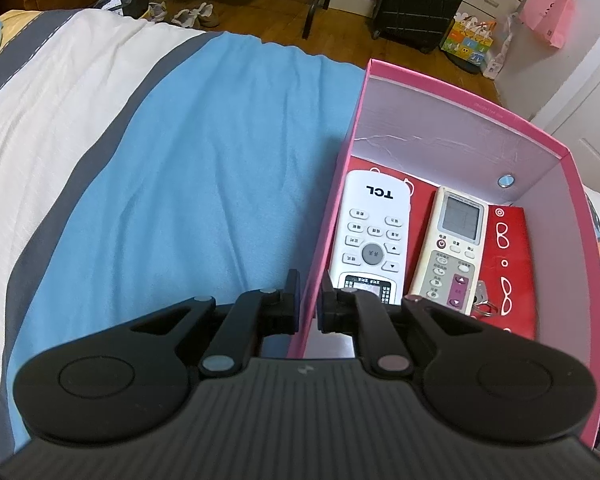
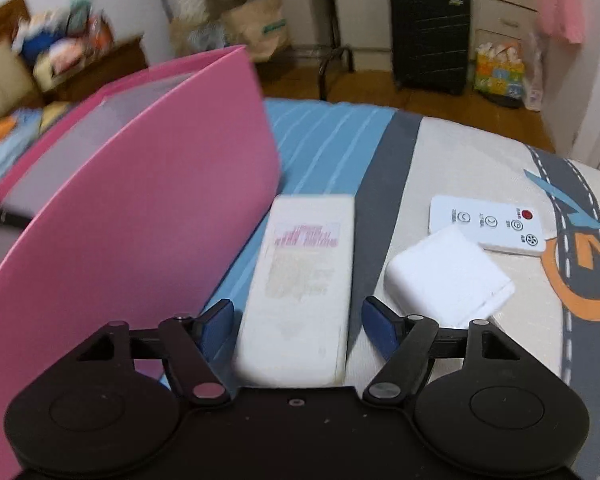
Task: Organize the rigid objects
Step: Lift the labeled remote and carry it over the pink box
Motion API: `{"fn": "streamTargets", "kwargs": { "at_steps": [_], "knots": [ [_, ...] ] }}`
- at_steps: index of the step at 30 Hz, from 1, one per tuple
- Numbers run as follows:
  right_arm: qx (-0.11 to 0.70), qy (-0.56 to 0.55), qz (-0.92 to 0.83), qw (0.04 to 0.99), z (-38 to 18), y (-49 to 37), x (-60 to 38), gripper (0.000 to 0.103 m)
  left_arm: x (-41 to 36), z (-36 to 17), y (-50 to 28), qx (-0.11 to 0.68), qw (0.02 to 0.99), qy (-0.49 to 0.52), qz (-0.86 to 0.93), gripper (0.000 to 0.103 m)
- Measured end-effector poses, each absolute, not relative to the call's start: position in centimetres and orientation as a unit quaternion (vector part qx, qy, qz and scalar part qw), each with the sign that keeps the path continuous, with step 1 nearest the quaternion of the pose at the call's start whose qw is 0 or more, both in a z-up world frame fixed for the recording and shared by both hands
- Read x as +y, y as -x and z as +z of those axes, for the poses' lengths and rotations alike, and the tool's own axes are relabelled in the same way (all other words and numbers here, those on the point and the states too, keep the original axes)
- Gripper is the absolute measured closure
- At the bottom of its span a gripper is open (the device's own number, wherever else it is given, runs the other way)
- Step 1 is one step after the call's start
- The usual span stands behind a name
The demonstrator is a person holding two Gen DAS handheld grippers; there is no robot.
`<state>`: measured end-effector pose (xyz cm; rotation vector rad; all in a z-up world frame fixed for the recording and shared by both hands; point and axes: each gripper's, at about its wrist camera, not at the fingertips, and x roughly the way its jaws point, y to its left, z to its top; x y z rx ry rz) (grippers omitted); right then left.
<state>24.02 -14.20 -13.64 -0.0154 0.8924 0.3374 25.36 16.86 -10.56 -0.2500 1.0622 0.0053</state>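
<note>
The bed [image 1: 188, 168] carries everything, under a blue, grey and white cover. On it stands the pink box [image 1: 460, 92], open at the top. The left gripper [image 1: 308, 300] is clamped on the box's near left wall, 1 finger outside and 1 inside.

In the box lie 2 remotes side by side, long axes running away from the camera. The TCL remote [image 1: 374, 236] is on the left with its logo end at the far wall. The cream remote [image 1: 454, 248] is on the right, screen end far. Keys [image 1: 482, 300] lie just beside its near right corner.

Outside the box, just right of its wall, a white remote [image 2: 300, 292] lies back up, long axis pointing away. The right gripper [image 2: 296, 328] straddles its near end, pads apart and not touching.

Further right lie a white block [image 2: 448, 276] and a flat remote [image 2: 488, 224], the block overlapping the remote's near edge.
</note>
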Motion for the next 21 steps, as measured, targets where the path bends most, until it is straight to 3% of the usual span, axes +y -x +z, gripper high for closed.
{"fn": "streamTargets", "kwargs": {
  "at_steps": [9, 14, 16, 20, 21],
  "knots": [
    [0.475, 0.089, 0.104, 0.869, -11.5, -20.7, -14.1, 0.041, 16.9, -10.7, -25.4, 0.509, 0.852, 0.125, 0.004, 0.095],
    [0.528, 0.013, 0.125, 0.840, -11.8, -20.7, -16.1, 0.038, 16.9, -10.7, -25.4, 0.511, 0.850, 0.127, 0.005, 0.095],
    [0.535, -0.051, 0.129, 0.833, -11.8, -21.3, -17.5, 0.028, 16.8, -10.7, -25.4, 0.510, 0.851, 0.124, 0.005, 0.095],
    [0.524, -0.153, 0.113, 0.830, -12.9, -22.6, -20.0, 0.030, 16.8, -10.8, -25.4, 0.511, 0.849, 0.133, 0.006, 0.095],
    [0.522, -0.158, 0.106, 0.832, -13.0, -22.9, -20.3, 0.038, 16.8, -10.8, -25.4, 0.511, 0.849, 0.135, 0.006, 0.095]
  ]
}}
